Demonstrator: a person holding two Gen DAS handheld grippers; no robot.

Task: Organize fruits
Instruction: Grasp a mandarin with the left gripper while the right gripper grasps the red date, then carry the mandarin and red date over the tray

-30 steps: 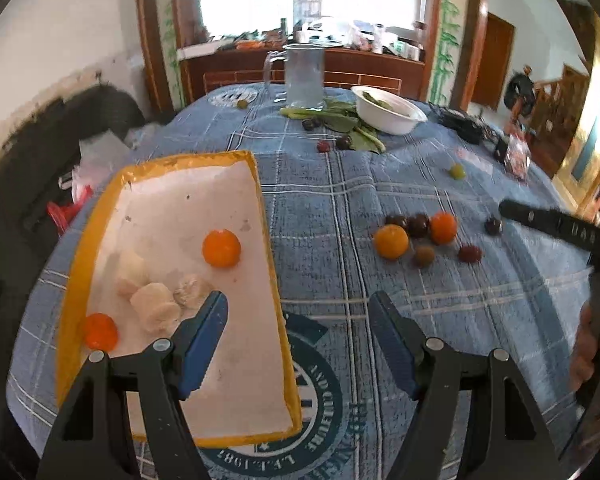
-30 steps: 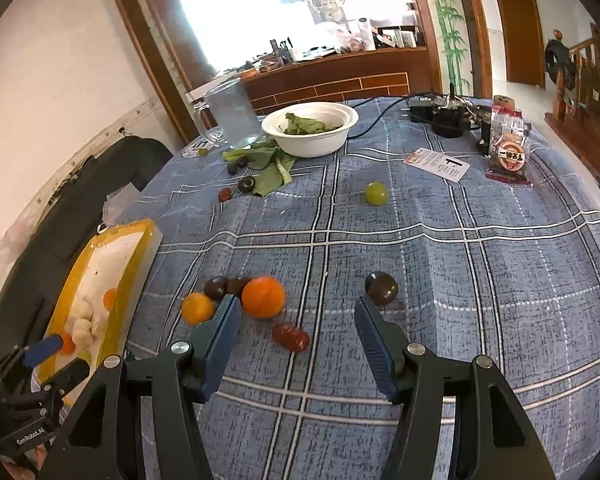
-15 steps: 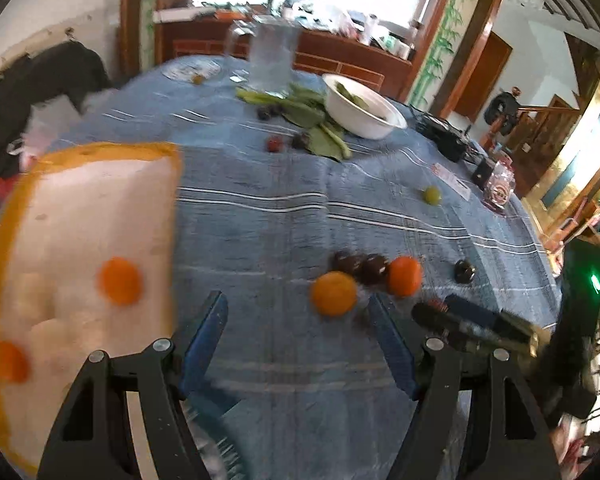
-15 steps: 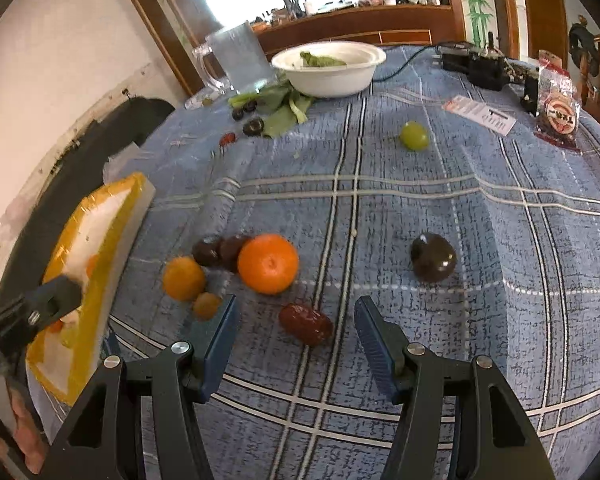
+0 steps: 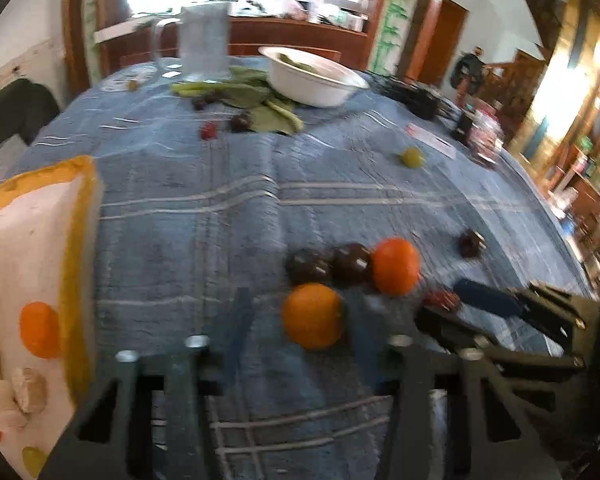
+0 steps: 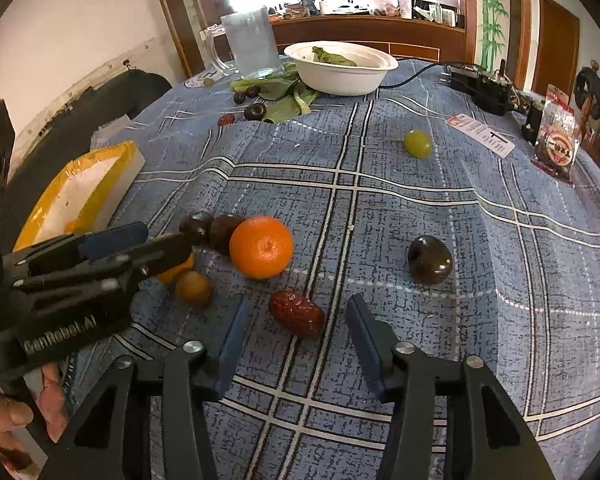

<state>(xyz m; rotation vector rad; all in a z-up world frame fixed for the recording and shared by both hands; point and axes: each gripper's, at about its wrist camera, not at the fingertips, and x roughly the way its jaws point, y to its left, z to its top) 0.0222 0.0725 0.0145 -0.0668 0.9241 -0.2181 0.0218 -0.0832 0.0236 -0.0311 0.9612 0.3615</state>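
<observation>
My left gripper (image 5: 300, 324) is open, its jaws on either side of a small orange (image 5: 313, 316) on the blue plaid cloth. In the right wrist view it (image 6: 140, 244) reaches in from the left and hides most of that orange. My right gripper (image 6: 296, 328) is open around a red date (image 6: 297, 313). A bigger orange (image 6: 261, 247), two dark plums (image 6: 210, 230), a small brown fruit (image 6: 193, 288), another dark plum (image 6: 429, 259) and a green grape (image 6: 418, 143) lie nearby. The yellow-rimmed tray (image 5: 80, 240) holds an orange (image 5: 40, 330) and pale pieces.
A white bowl (image 6: 340, 66) with greens, leaves (image 6: 284, 96), a clear jug (image 6: 250, 42) and small dark fruits (image 6: 255, 111) stand at the back. A power strip (image 6: 480, 84), a card (image 6: 480, 135) and a snack packet (image 6: 556, 140) lie at the right.
My left gripper has swung right from the tray and down over the small orange. My right gripper has moved forward and lower around the red date.
</observation>
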